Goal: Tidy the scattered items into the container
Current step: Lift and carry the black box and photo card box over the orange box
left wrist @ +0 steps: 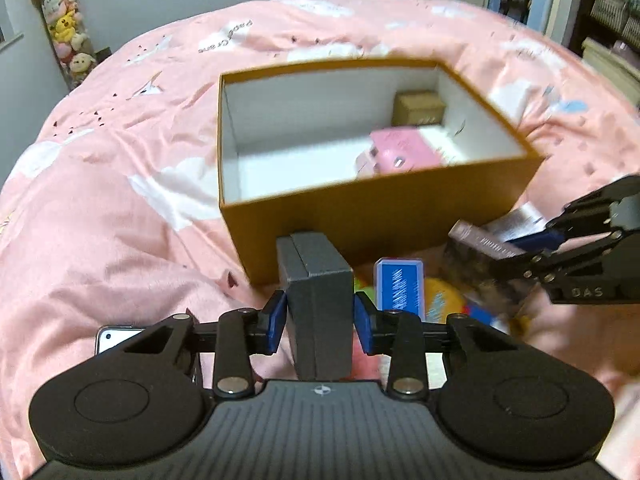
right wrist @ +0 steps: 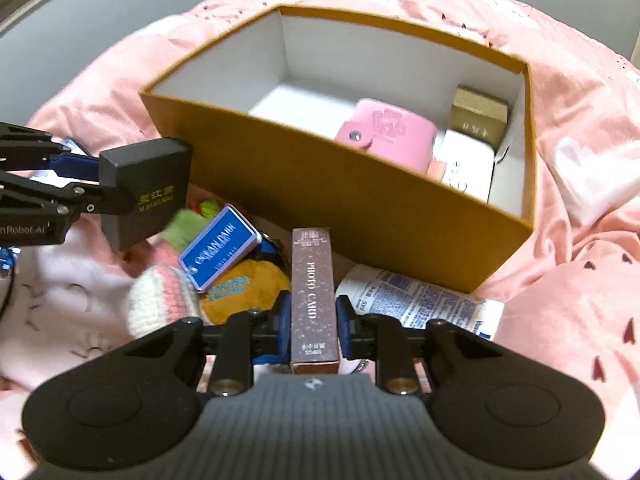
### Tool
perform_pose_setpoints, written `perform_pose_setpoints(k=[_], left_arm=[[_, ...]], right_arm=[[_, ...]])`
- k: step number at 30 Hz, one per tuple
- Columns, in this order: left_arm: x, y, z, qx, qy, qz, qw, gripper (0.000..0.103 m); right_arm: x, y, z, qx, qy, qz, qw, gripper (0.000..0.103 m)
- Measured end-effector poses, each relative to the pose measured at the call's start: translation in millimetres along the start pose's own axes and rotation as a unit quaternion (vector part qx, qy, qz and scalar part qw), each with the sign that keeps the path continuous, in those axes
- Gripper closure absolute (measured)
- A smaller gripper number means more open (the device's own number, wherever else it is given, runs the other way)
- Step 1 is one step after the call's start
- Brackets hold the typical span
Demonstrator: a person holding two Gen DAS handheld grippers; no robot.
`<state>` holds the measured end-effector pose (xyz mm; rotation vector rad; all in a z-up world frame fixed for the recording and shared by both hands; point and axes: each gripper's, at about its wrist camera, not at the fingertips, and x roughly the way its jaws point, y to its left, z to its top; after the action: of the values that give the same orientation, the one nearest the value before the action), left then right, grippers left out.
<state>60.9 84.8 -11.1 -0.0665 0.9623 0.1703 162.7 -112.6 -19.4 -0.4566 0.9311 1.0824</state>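
- A pink bedspread (left wrist: 120, 184) with white cloud shapes and small dark marks covered the bed I worked over; plush toys (left wrist: 64, 28) hung in a column by the grey wall
- On the spread stood my container, an open mustard-yellow box (right wrist: 360, 208) with white inner walls
- Inside it, towards one end, lay a pink snap-button case (right wrist: 390, 136), a white box (right wrist: 468, 168) just beside it and a small brown carton (right wrist: 478, 114) in the corner
- My left gripper (left wrist: 320, 316) was clenched on a dark grey box (left wrist: 318, 292), its blue pads pressing both sides; the box stood upright between the fingers, clear of the spread, just in front of the container's near wall
- From the right wrist view that grey box showed gold lettering on its face
- My right gripper (right wrist: 312, 320) was clamped on a slim maroon carton (right wrist: 312, 296) printed PHOTO CARD, lying lengthwise between the pads with its far end near the container's wall
- No earlier view was there to show how either pair of jaws had moved
- Scattered pieces remained outside the container, between the two grippers: a blue tin (right wrist: 220, 248) tilted on a yellow plush (right wrist: 248, 288), a pink-and-white knitted toy (right wrist: 160, 300) with a green tuft, and a white printed package (right wrist: 416, 296) touching the container's base
- A phone's corner (left wrist: 116, 338) peeked out behind my left gripper's body
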Motion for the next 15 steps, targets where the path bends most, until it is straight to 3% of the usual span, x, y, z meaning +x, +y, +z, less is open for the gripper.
perform_pose_setpoints(k=[10,15], left_arm=[[-54,17,47,-0.017,-0.05,-0.09,0.9946,0.062],[-55,11,81,0.029,-0.065,-0.087,0.9936,0.062]], right_arm=[[-68,3,24,-0.022,-0.057,0.054,0.997,0.078],[-96,0,47,-0.039,-0.088,0.055,0.994,0.078]])
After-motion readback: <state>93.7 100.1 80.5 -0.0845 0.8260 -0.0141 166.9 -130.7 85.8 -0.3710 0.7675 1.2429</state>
